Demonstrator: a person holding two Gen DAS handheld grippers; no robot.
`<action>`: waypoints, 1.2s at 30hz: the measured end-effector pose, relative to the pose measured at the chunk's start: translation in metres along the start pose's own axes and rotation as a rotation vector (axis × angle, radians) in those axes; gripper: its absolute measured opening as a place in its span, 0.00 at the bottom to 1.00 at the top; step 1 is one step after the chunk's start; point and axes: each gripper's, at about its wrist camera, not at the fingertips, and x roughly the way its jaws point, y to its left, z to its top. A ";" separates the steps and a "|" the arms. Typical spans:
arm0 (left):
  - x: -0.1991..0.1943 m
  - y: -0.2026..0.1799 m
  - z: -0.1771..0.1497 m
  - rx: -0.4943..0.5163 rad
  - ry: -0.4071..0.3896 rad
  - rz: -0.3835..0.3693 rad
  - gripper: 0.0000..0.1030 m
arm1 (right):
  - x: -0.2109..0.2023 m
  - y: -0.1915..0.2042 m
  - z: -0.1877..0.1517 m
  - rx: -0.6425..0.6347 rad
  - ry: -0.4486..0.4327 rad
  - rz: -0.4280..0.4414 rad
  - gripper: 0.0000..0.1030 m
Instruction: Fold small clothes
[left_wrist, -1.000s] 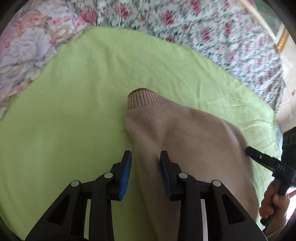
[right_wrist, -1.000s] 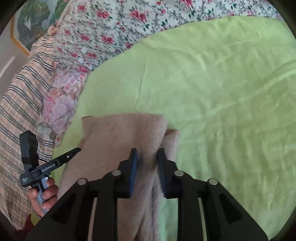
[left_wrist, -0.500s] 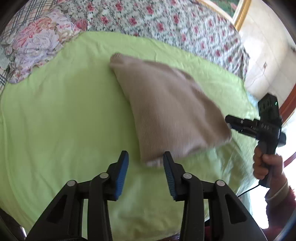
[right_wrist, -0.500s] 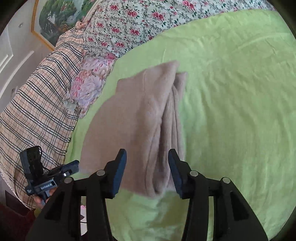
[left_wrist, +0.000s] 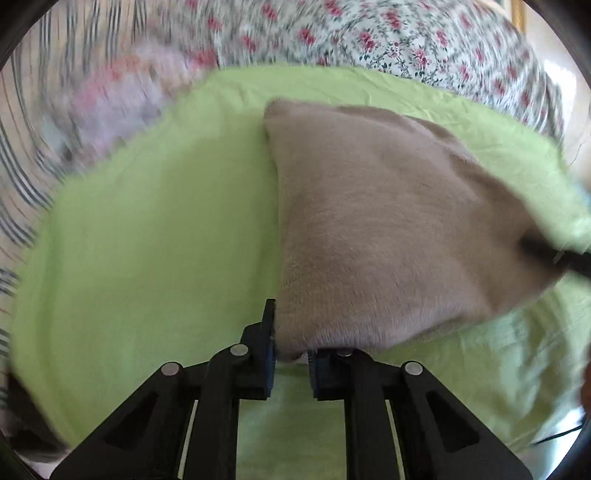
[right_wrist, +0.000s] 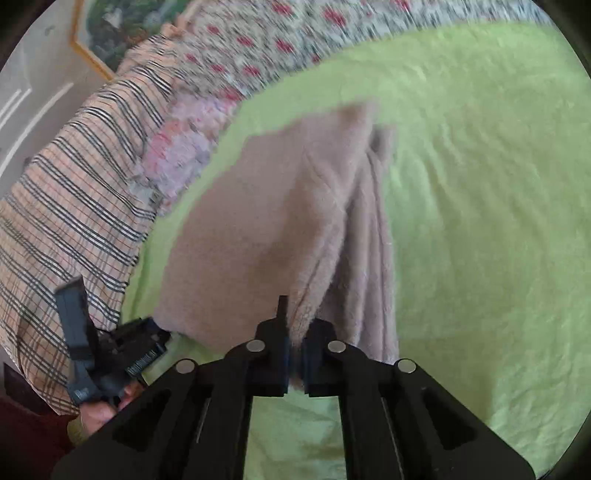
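A beige knit sweater (left_wrist: 388, 221) lies partly folded on a lime-green sheet (left_wrist: 147, 258). My left gripper (left_wrist: 291, 354) is shut on the sweater's near left corner. My right gripper (right_wrist: 293, 354) is shut on the sweater's (right_wrist: 266, 229) near edge, where several layers bunch together. The near edge is lifted off the sheet (right_wrist: 480, 203) between the two grippers. The right gripper also shows at the right edge of the left wrist view (left_wrist: 554, 254), and the left gripper at the lower left of the right wrist view (right_wrist: 110, 354).
A floral bedspread (left_wrist: 369, 33) lies beyond the green sheet. A plaid blanket (right_wrist: 66, 206) and a pink flowered pillow (right_wrist: 177, 151) lie at the left. A framed picture (right_wrist: 110, 33) hangs on the wall behind.
Both grippers were open near the sweater's near edge half a second ago. Both have now shut on that edge and lifted it. The views are blurred by motion.
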 end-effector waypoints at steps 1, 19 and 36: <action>-0.005 -0.008 -0.001 0.029 -0.014 0.033 0.09 | -0.010 0.003 0.005 -0.023 -0.029 -0.015 0.06; 0.027 0.056 -0.001 -0.299 0.199 -0.291 0.09 | 0.035 -0.031 -0.027 -0.066 0.178 -0.189 0.05; -0.035 0.042 0.037 0.004 -0.001 -0.545 0.09 | 0.032 -0.062 0.053 0.184 0.044 -0.043 0.42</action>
